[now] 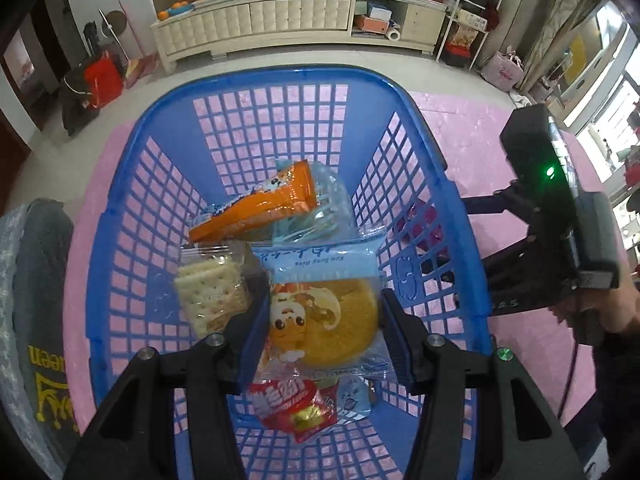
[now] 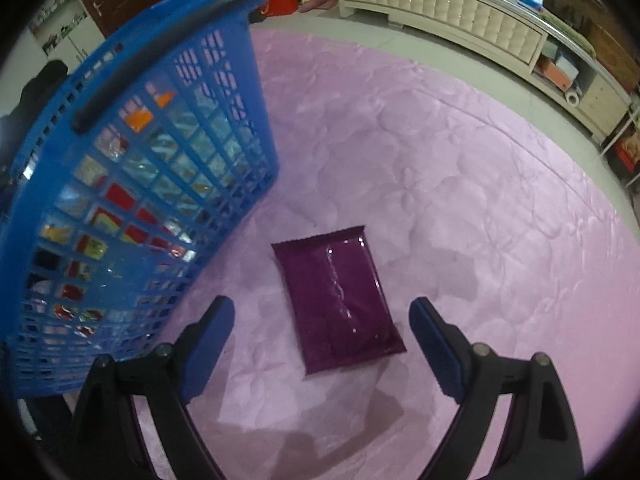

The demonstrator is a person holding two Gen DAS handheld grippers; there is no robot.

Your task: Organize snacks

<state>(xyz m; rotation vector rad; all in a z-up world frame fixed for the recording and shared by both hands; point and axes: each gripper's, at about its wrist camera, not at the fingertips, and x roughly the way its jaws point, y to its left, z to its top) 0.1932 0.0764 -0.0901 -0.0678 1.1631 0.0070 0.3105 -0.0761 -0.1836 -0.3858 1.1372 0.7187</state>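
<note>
While the left gripper (image 1: 324, 300) hangs over the open top of the blue plastic lattice basket (image 1: 256, 80), its fingers (image 1: 256, 312) stand narrowed on a clear-wrapped round yellow cake with a cartoon figure printed on the wrapper (image 1: 320, 320). One blue pad presses each side of the wrapper, and the cake sits squarely between them, above the basket's floor. Under and around the held cake, inside the basket, lie other snacks: an orange foil packet (image 1: 256, 208) toward the basket's far wall, a clear pale-blue wrapper (image 1: 324, 204) just beside it, a clear bag of square white crackers (image 1: 210, 292) against the basket's left wall, and a red packet with white lettering (image 1: 296, 408) with a small light-blue sachet (image 1: 354, 398) near the basket's near wall. The basket stands on a pink quilted mat (image 1: 460, 128).

Outside the basket's right wall, the right gripper (image 2: 322, 328) points down at the same mat, held by a person's hand (image 1: 592, 316). Its fingers (image 2: 436, 344) are spread wide and grip nothing. A dark purple rectangular foil packet (image 2: 336, 300) lies flat on the mat just beside the basket's right wall, seam side up. The packet sits in the gap between the two fingers and a little beyond their tips, nearer the right finger at its lower corner, touching neither. Through the basket's lattice from this side, red, orange and clear wrappers show.
</note>
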